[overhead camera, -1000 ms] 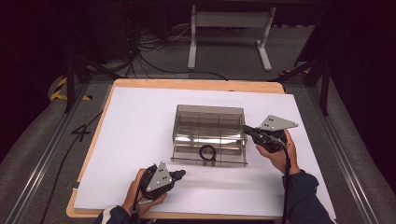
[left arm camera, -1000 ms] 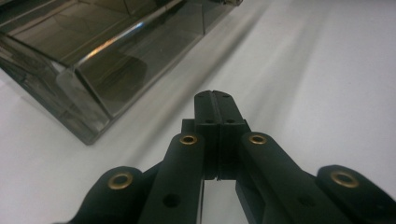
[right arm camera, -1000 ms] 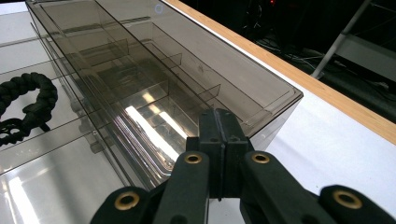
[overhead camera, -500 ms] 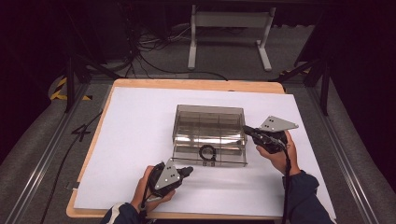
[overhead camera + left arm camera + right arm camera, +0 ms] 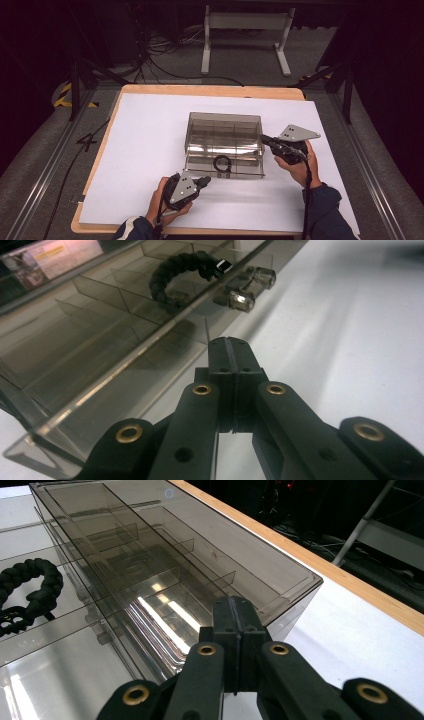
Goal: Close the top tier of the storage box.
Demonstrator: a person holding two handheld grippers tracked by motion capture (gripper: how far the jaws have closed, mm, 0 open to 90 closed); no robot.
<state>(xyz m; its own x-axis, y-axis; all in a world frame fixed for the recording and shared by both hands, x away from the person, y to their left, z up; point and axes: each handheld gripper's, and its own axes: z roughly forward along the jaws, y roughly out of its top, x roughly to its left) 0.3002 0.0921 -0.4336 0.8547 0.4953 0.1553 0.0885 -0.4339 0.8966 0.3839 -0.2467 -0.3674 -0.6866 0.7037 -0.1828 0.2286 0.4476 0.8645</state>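
Organizer box (image 5: pixel 223 145): a smoky clear plastic case with dividers, near the middle of the white sheet on the table (image 5: pixel 140 150), its lid swung down toward the person.
Left gripper (image 5: pixel 202 182): nearest the person, just short of the lid's front edge, jaws clenched together on nothing in the left gripper view (image 5: pixel 231 347).
Bracelet (image 5: pixel 222 163): a black braided loop lying by the front wall beside the latches (image 5: pixel 246 287); its exact compartment I cannot tell.
Right gripper (image 5: pixel 264 139): at the box's right end, jaws pressed shut and empty, tip close against the wall in the right gripper view (image 5: pixel 234 606).
Risk, near side: closed jaws cannot pinch the thin lid edge; a push there would likely skid the light box across the sheet.
Risk, far side: if the right gripper only leans on the wall, the box may pivot or tip, and the bracelet could slide out.
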